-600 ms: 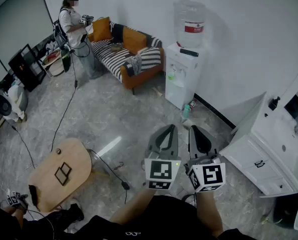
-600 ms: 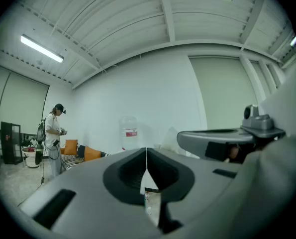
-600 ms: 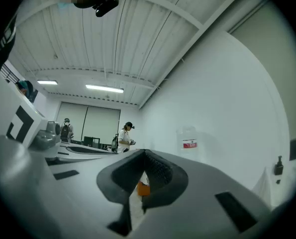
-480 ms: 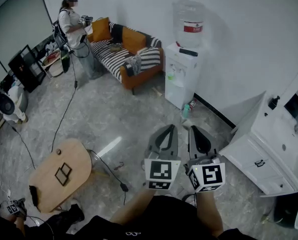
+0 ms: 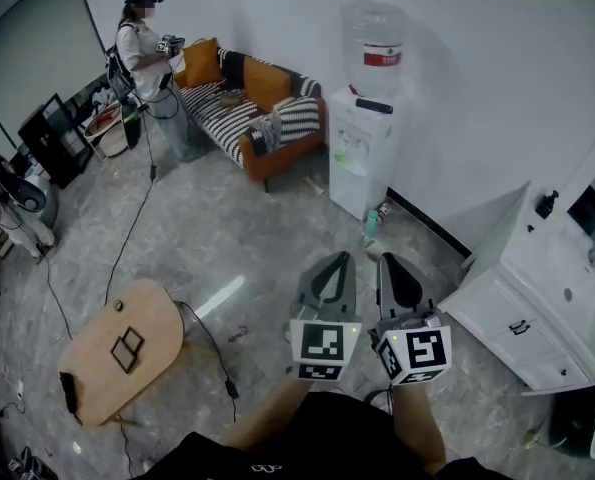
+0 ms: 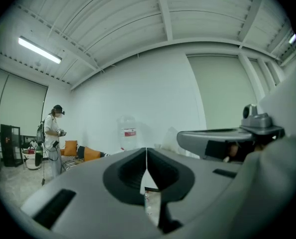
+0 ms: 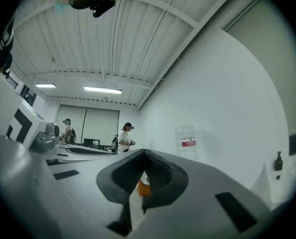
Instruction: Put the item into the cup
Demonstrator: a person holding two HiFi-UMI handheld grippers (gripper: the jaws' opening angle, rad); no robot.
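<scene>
Well, neither the item nor the cup can I make out in any view. My left gripper (image 5: 335, 260) has its fingers (image 6: 130, 169) pressed together on nothing, and my right gripper (image 5: 395, 260) has its fingers (image 7: 160, 171) the same. Both sit low centre in the head view, over grey marbled floor (image 5: 227, 238). Lower left stands a wooden tabletop (image 5: 102, 368). Upper centre are an orange sofa (image 5: 227, 113) and a water dispenser (image 5: 362, 158), whose bottle (image 5: 377, 28) carries a red label too small to read.

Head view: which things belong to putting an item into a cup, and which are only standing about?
For the job: left gripper, right gripper, both shut, empty. Nothing else for it shows.
Standing about: sofa, water dispenser, wooden table, white cabinet, fan, another person.
</scene>
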